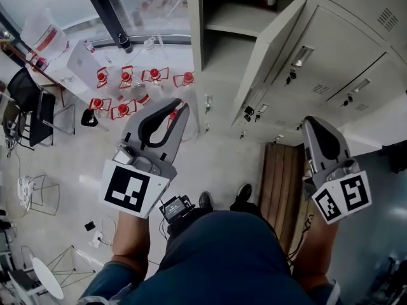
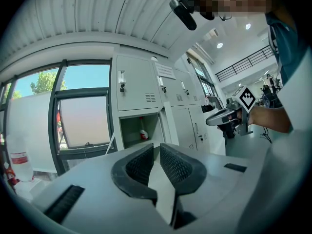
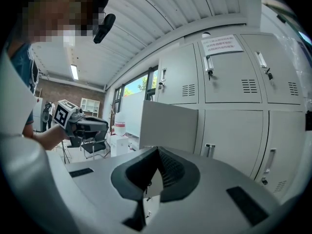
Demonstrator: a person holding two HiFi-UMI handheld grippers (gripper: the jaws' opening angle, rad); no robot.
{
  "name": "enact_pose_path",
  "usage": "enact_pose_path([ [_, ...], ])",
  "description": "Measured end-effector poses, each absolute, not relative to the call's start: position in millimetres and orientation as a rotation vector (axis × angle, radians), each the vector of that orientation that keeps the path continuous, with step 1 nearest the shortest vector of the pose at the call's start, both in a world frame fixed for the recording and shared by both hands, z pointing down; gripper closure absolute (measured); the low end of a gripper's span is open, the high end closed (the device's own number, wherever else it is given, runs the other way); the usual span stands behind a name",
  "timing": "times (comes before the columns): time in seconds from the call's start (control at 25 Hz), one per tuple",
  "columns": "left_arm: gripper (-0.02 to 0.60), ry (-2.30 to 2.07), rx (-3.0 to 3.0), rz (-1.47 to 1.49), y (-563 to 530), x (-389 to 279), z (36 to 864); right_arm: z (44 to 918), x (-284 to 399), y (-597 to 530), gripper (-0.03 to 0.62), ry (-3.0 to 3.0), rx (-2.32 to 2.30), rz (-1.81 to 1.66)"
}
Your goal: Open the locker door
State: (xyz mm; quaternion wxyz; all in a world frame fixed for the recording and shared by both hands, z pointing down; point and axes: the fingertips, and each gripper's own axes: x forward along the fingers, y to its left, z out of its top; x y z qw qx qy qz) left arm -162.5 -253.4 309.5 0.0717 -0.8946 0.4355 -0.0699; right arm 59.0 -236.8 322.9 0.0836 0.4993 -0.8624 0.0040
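Locker door (image 1: 267, 56) stands swung open, with a bottle (image 2: 143, 133) in the compartment behind it. Both grippers are short of the door. Left gripper (image 1: 180, 108) fingers are a slit apart and empty; right gripper (image 1: 310, 121) fingers are clenched and empty. Red-capped bottles (image 1: 137, 84) clutter the floor left of the door.

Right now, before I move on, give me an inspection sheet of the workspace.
Surface: pale floor; wooden slatted board by lockers.
Job's things: locker door stands open; bottle inside.
Clutter: red-and-white bottles grouped on floor by window.
Grippers: left gripper claw tips slightly apart, empty; right gripper claw shut, empty.
Cables: white cable bundled on floor, left.
Surroundings: closed lockers, window, black chair.
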Motion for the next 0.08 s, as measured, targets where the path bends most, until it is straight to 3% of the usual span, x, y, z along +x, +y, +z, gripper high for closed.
enact_pose_path([
  [0.08, 0.526, 1.306, -2.690, -0.210, -255.0, -163.2, 310.6, 324.2, 58.2, -237.9, 0.559, -2.572, 1.493, 0.012],
])
